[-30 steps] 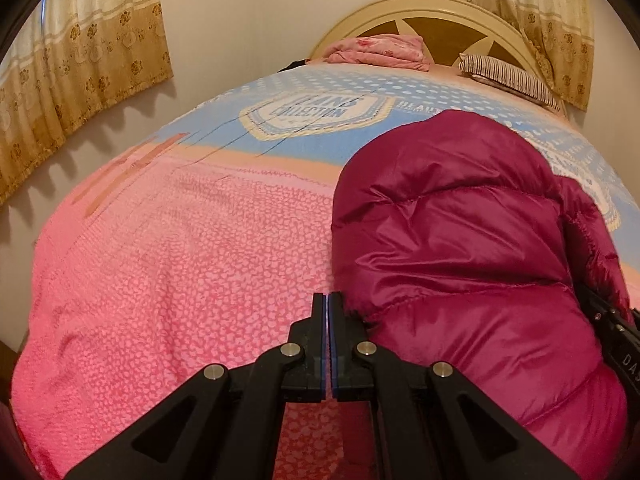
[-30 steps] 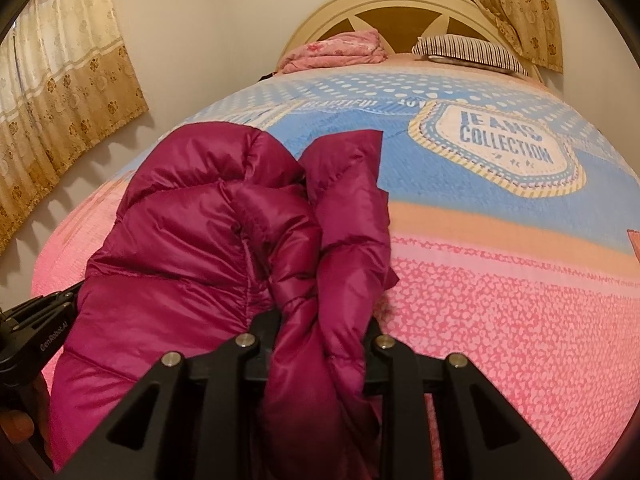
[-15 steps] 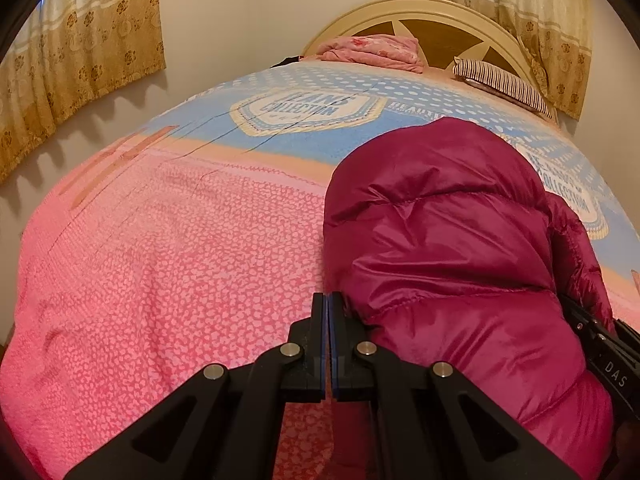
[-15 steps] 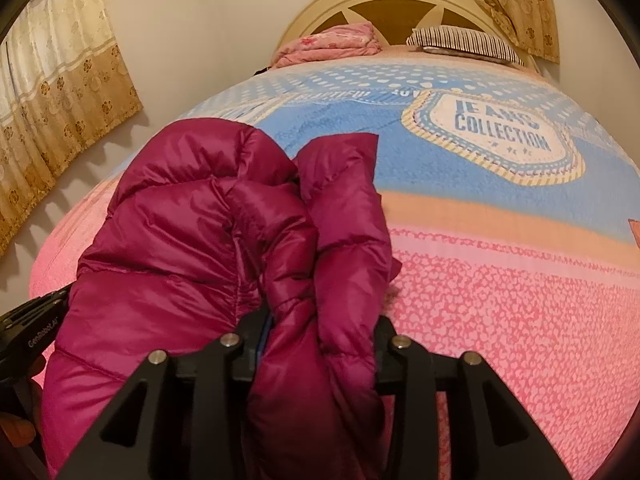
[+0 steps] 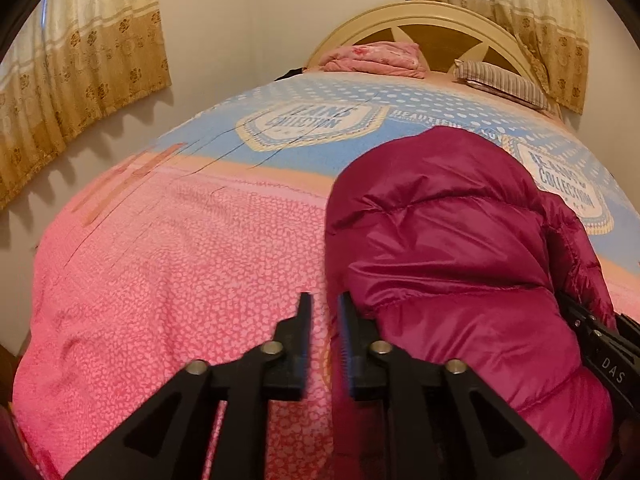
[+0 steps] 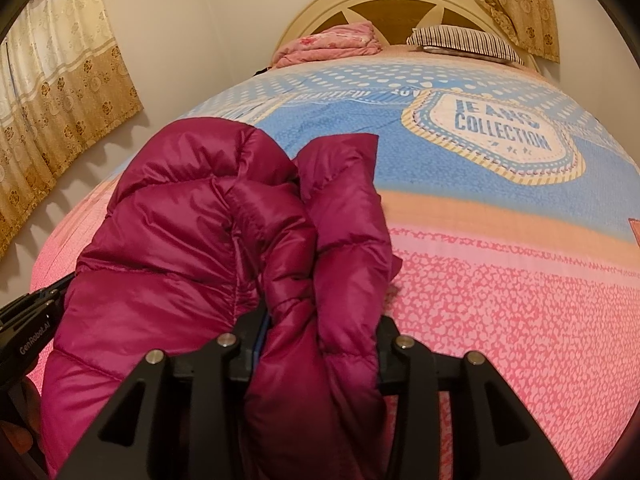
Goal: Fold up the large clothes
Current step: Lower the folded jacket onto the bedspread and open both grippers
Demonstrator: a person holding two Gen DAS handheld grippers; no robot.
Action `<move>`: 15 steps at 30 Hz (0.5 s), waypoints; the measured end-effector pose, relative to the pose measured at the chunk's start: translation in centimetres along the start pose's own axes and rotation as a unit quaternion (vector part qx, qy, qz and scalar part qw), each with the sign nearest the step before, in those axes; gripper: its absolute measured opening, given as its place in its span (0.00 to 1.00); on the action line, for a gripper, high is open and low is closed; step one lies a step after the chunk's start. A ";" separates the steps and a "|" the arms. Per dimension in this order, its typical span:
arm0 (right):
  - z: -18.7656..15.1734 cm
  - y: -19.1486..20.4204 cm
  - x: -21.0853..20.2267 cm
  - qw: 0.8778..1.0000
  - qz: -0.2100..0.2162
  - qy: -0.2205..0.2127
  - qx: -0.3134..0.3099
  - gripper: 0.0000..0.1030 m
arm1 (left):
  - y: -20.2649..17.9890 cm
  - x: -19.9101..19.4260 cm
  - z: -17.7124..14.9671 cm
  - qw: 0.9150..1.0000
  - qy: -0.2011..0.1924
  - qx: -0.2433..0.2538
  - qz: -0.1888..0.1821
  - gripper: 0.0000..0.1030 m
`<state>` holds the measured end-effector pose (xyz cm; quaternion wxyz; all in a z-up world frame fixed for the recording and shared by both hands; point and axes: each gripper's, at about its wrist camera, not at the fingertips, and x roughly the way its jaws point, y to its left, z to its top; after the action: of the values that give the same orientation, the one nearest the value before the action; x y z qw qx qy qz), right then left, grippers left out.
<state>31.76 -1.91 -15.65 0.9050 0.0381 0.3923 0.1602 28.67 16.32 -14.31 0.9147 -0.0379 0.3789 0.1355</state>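
A magenta puffer jacket lies bunched on the pink and blue bedspread. My left gripper sits at the jacket's left edge, slightly open and holding nothing. In the right wrist view the jacket fills the lower left. My right gripper is shut on a thick fold of the jacket, which hides its fingertips. The right gripper's body shows at the right edge of the left wrist view, and the left gripper's body at the left edge of the right wrist view.
A folded pink blanket and a striped pillow lie at the headboard. Curtains hang along the left wall. The bedspread stretches to the right of the jacket.
My left gripper has opened a little; it was shut before. My right gripper keeps its hold on the jacket fold, and both views have shifted slightly.
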 end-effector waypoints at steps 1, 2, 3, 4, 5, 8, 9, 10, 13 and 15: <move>0.0 0.0 0.0 1.000 0.000 0.000 -0.001 0.40 | 0.1 0.1 0.0 1.000 0.000 -0.002 0.006 0.42; 0.0 0.1 0.0 1.000 -0.001 0.001 -0.003 0.40 | 0.4 0.1 0.1 1.000 -0.003 -0.006 0.019 0.60; 0.0 0.1 0.0 1.000 -0.001 0.001 -0.004 0.41 | 0.7 0.1 0.1 1.000 -0.004 -0.010 0.023 0.66; 0.0 0.1 0.0 1.000 0.000 0.001 -0.004 0.41 | 1.0 0.1 0.2 1.000 -0.004 -0.013 0.018 0.70; -0.1 0.1 0.0 1.000 0.000 0.001 -0.004 0.41 | 1.3 0.1 0.3 1.000 -0.001 -0.020 0.010 0.71; 0.0 0.2 0.0 1.000 -0.003 0.004 -0.008 0.41 | 1.6 0.0 0.2 1.000 0.003 -0.023 0.002 0.71; 0.0 0.3 0.0 1.000 -0.004 0.005 -0.009 0.41 | 1.5 -0.1 0.1 1.000 0.004 -0.021 0.002 0.71; 0.0 0.3 0.0 1.000 -0.005 0.007 -0.010 0.42 | 1.5 -0.3 0.0 1.000 0.005 -0.020 0.001 0.71; 0.1 0.3 -0.2 1.000 -0.009 0.010 -0.011 0.42 | 1.4 -0.6 -0.2 1.000 0.008 -0.020 0.000 0.71; 0.0 0.3 -0.3 1.000 -0.014 0.010 -0.010 0.46 | 1.5 -0.7 -0.7 1.000 0.010 -0.024 0.001 0.71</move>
<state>31.49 -1.74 -15.43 0.9036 0.0218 0.4001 0.1518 27.29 17.50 -14.26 0.9096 -0.0604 0.3846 0.1453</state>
